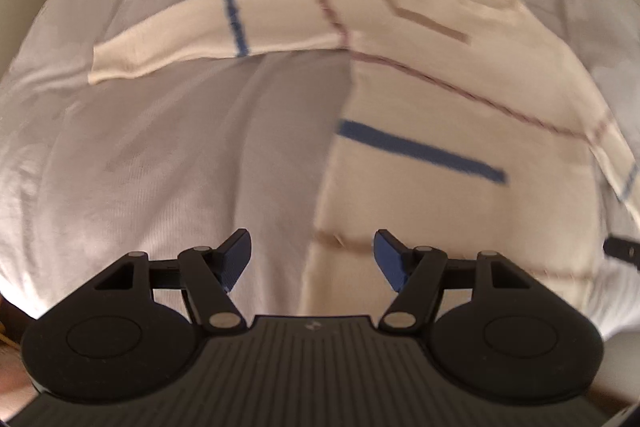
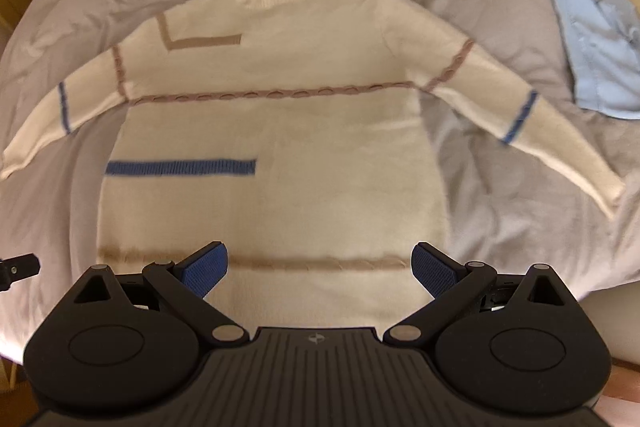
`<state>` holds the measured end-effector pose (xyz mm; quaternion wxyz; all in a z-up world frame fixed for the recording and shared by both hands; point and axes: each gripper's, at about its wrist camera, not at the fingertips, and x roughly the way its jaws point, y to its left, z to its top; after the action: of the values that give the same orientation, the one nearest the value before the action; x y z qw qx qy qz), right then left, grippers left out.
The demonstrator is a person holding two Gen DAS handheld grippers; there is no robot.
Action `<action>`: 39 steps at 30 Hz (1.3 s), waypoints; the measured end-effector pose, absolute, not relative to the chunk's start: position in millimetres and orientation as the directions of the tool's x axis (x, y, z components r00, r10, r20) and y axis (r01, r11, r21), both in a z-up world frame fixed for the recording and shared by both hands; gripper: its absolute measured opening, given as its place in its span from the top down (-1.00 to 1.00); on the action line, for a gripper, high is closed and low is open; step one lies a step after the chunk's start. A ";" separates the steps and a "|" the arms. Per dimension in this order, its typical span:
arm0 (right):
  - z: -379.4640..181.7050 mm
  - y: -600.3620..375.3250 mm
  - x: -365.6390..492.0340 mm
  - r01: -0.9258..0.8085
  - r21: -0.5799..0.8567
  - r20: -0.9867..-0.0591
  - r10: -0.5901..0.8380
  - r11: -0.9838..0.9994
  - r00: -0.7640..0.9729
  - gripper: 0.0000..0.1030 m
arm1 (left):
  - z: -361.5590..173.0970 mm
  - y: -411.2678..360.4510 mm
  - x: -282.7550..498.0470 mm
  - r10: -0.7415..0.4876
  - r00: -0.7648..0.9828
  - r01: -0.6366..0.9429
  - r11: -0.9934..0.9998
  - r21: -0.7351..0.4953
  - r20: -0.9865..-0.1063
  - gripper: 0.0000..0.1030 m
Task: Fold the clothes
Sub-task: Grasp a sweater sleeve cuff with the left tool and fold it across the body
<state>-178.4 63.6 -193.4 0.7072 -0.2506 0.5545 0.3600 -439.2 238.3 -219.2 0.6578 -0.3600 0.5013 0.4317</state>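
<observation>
Plainly, by item:
Left tool [image 1: 312, 259]: jaws stood partly apart, holding nothing, above the sweater's lower left side edge.
Right tool [image 2: 320, 267]: jaws wide, empty, over the hem.
Sweater [image 2: 272, 131]: lay flat, front up, sleeves spread, on the bed [image 2: 500, 187], hem toward the near edge, collar toward the far edge.
Handling: a judgement — soft, light knit, limp and stretchy; best pinched at the hem corners or a cuff.
Blue shirt [image 2: 592, 39]: crumpled near the bed's far right corner.
Containers: none seen.
</observation>
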 end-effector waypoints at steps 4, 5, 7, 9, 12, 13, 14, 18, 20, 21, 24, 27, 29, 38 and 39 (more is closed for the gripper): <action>-247.0 102.7 -164.5 -0.747 0.084 -0.975 0.209 0.660 0.075 -0.95 | -265.0 292.0 -461.1 0.170 0.130 -0.967 0.240 -0.087 -0.977 -0.25; -260.4 112.6 -160.8 -0.737 0.073 -0.978 0.193 0.672 0.079 -0.94 | -276.5 305.8 -467.3 0.160 0.133 -0.974 0.204 -0.099 -0.978 -0.25; -283.1 132.0 -153.7 -0.723 0.051 -0.982 0.168 0.689 0.090 -0.91 | -293.6 331.9 -479.9 0.164 0.150 -0.982 0.135 -0.129 -0.975 -0.25; -299.2 150.2 -146.5 -0.712 0.042 -0.981 0.162 0.701 0.102 -0.91 | -307.1 359.0 -494.3 0.191 0.175 -0.984 0.062 -0.166 -0.966 -0.25; -314.0 170.7 -136.8 -0.699 0.069 -0.974 0.198 0.712 0.106 -0.91 | -324.1 397.2 -521.0 0.255 0.219 -0.967 -0.073 -0.244 -0.942 -0.23; -318.4 176.8 -133.9 -0.696 0.079 -0.971 0.212 0.714 0.108 -0.91 | -329.5 408.7 -530.7 0.279 0.229 -0.955 -0.120 -0.271 -0.932 -0.18; -322.1 182.0 -131.5 -0.694 0.088 -0.968 0.227 0.715 0.111 -0.91 | -334.8 418.8 -541.2 0.305 0.235 -0.941 -0.167 -0.295 -0.923 -0.10; -334.7 197.6 -119.8 -0.685 0.126 -0.949 0.288 0.717 0.127 -0.83 | -352.5 444.3 -577.7 0.414 0.225 -0.877 -0.308 -0.368 -0.882 0.41; -339.7 201.9 -110.9 -0.679 0.145 -0.941 0.312 0.720 0.129 -0.61 | -361.2 452.2 -591.7 0.449 0.224 -0.841 -0.360 -0.405 -0.865 0.46; -341.6 203.0 -105.7 -0.674 0.153 -0.938 0.321 0.723 0.131 -0.54 | -365.4 455.2 -597.8 0.468 0.225 -0.819 -0.384 -0.426 -0.855 0.46; -346.1 204.9 -91.8 -0.656 0.164 -0.933 0.332 0.737 0.140 -0.53 | -376.3 462.0 -612.9 0.525 0.219 -0.752 -0.446 -0.486 -0.822 0.33; -351.6 205.0 -79.7 -0.635 0.167 -0.935 0.325 0.754 0.139 -0.58 | -386.1 468.2 -620.2 0.556 0.219 -0.693 -0.490 -0.529 -0.802 0.22; -356.5 203.8 -74.1 -0.622 0.170 -0.939 0.316 0.764 0.132 -0.58 | -390.2 476.6 -619.6 0.554 0.206 -0.697 -0.495 -0.518 -0.806 0.37; -358.9 184.0 -49.6 -0.605 0.181 -0.937 0.322 0.775 0.132 -0.58 | -292.0 465.0 -508.8 0.662 0.369 -0.872 0.004 -0.489 -0.653 0.93; -357.6 179.3 -45.5 -0.596 0.183 -0.937 0.323 0.782 0.135 -0.58 | -276.4 454.5 -483.4 0.646 0.457 -0.846 0.102 -0.524 -0.612 0.93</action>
<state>-45.5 179.3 -357.6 0.7440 -0.1178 0.5807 0.3088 -483.4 454.5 -276.4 0.7335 -0.4365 0.1143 0.5084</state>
